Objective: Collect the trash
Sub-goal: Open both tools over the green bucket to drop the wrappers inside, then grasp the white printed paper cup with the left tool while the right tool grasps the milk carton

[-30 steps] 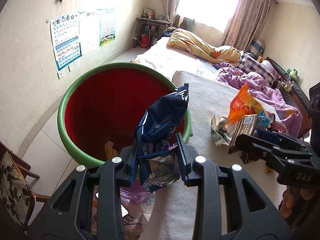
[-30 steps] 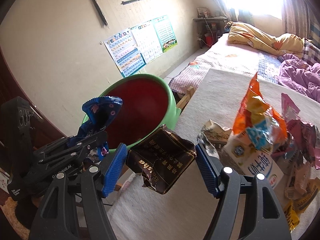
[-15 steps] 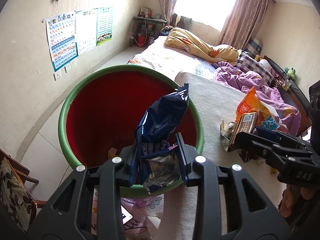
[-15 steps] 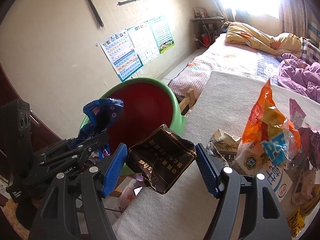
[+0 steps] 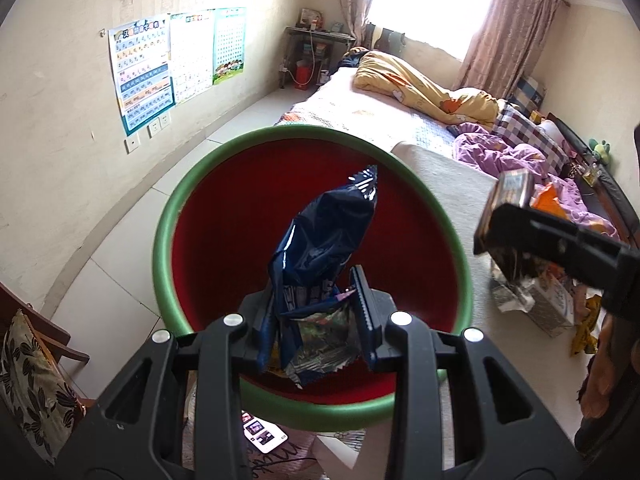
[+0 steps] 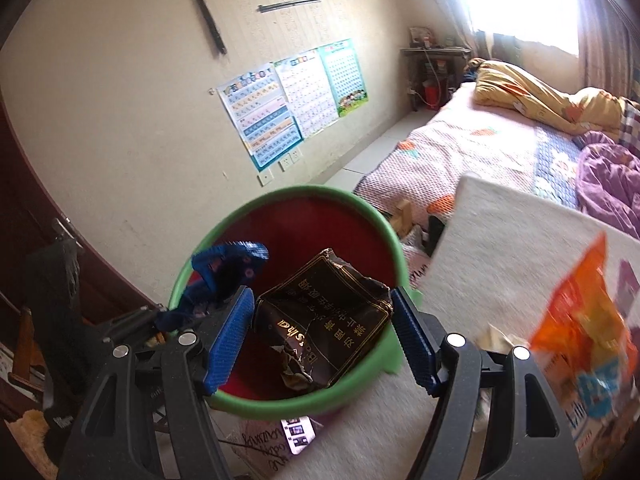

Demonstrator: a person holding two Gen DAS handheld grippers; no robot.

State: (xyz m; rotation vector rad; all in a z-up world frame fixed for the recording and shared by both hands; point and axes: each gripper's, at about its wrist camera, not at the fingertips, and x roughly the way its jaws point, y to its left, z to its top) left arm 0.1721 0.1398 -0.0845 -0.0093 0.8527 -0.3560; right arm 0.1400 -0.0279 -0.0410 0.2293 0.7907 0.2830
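A round bin with a green rim (image 5: pixel 188 208) and red inside stands on the floor beside a white padded surface (image 6: pixel 500 248). My left gripper (image 5: pixel 316 320) is shut on a dark blue snack wrapper (image 5: pixel 324 236) and holds it over the bin's opening. My right gripper (image 6: pixel 324 340) is shut on a crumpled black packet with gold lettering (image 6: pixel 324 320), over the bin's (image 6: pixel 384 228) near right side. The blue wrapper also shows in the right wrist view (image 6: pixel 224 272). The black packet shows at the right of the left wrist view (image 5: pixel 508 208).
More trash lies on the white surface: an orange bag (image 6: pixel 580 304), cartons and wrappers (image 5: pixel 540 304). A phone (image 5: pixel 262 436) lies below the bin. A wooden chair (image 5: pixel 36 352) stands at left. A bed with blankets (image 5: pixel 420 88) lies beyond.
Both grippers have moved left and forward with their wrappers, from above the white surface's edge to over the bin. Neither has let go.
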